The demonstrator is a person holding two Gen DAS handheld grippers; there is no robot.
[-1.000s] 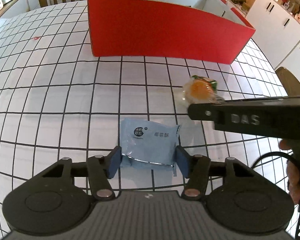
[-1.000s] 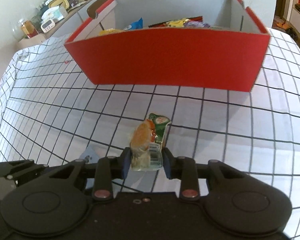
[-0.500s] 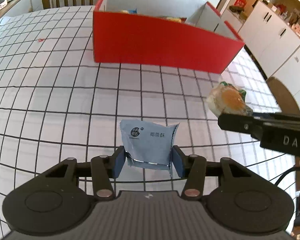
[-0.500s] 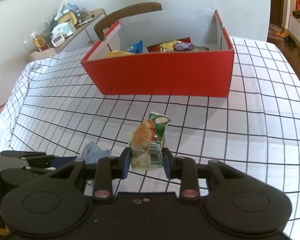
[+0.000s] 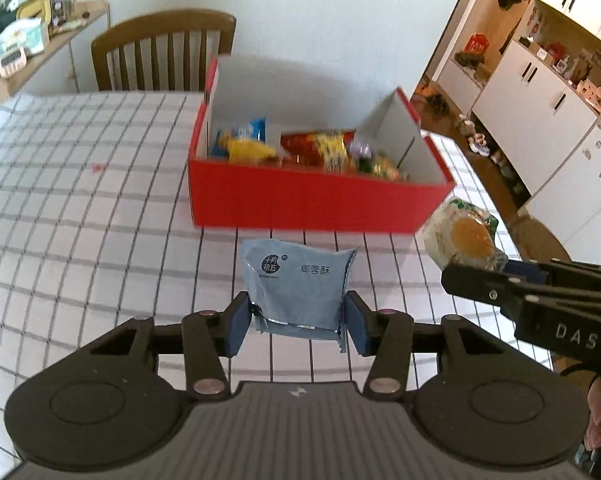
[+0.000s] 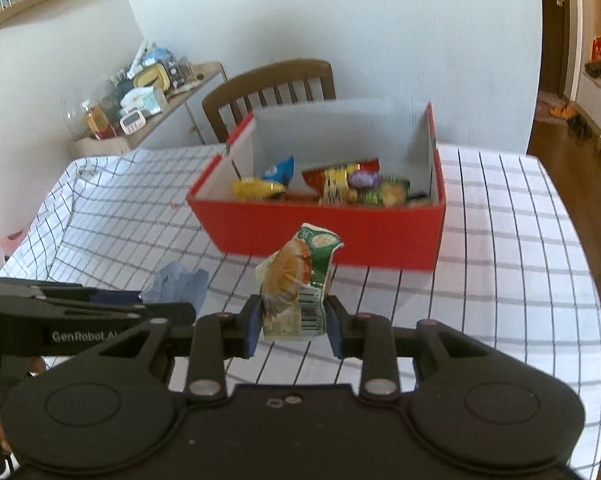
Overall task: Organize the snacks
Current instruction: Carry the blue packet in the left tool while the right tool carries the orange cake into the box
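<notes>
Box snacks (image 5: 324, 152) blurred; left gripper (image 6: 156, 304) cut off by frame edge

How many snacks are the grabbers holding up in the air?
2. The blue packet is in the left gripper, and the green-and-orange packet is in the right gripper, both short of the red box.

Table (image 5: 80, 208) covered with white black-grid cloth. One red open-topped box (image 5: 312, 204) rests directly on it, ahead of both grippers, beyond their fingertips. Small red mark (image 5: 97, 168) on cloth, forward-left of left gripper.
</notes>
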